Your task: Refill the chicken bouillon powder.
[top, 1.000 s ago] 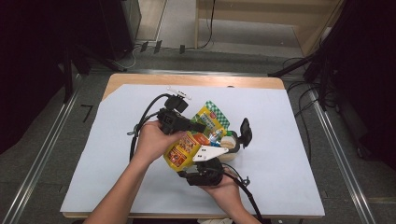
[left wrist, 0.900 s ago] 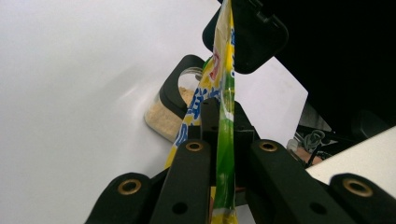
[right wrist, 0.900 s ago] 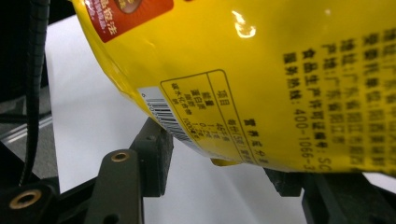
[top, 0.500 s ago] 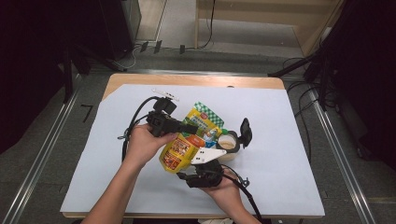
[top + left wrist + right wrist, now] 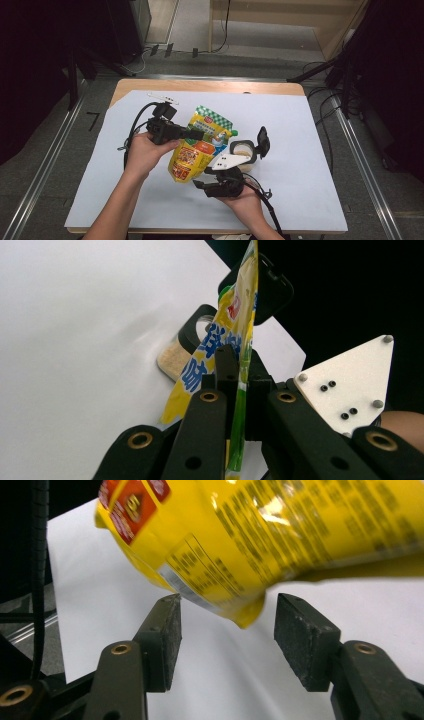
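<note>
High view: yellow pouch (image 5: 192,150) sits at frame centre, lifted off the white sheet (image 5: 300,130), long axis running from its green-checked top edge at upper right down to its yellow bottom corner at lower left, face tilted toward the camera. Left gripper (image 5: 192,134) pinches the pouch near its upper left edge, jaws pressed together on the film. Left hand (image 5: 145,152) wraps the gripper body from the lower left, forearm coming up from the bottom edge, wrist bent so the gripper points right across the frame. Right gripper (image 5: 210,187) lies just below the pouch's bottom edge, right hand (image 5: 245,200) under it at bottom centre, grey plate on top.

Left gripper view: pouch (image 5: 235,340) seen edge-on, standing up between the two black jaws, clamped. Behind it a small jar (image 5: 175,357) with pale contents and an open black flip lid (image 5: 272,287) rests on the sheet.

Right gripper view: jaws spread, having just been opening; the pouch's bottom corner (image 5: 250,615) hangs between the pads (image 5: 167,640), touching neither. Pouch body crosses the upper frame, slightly blurred.

High view again: jar (image 5: 242,150) just right of the pouch, lid (image 5: 262,141) hinged up at its right.
</note>
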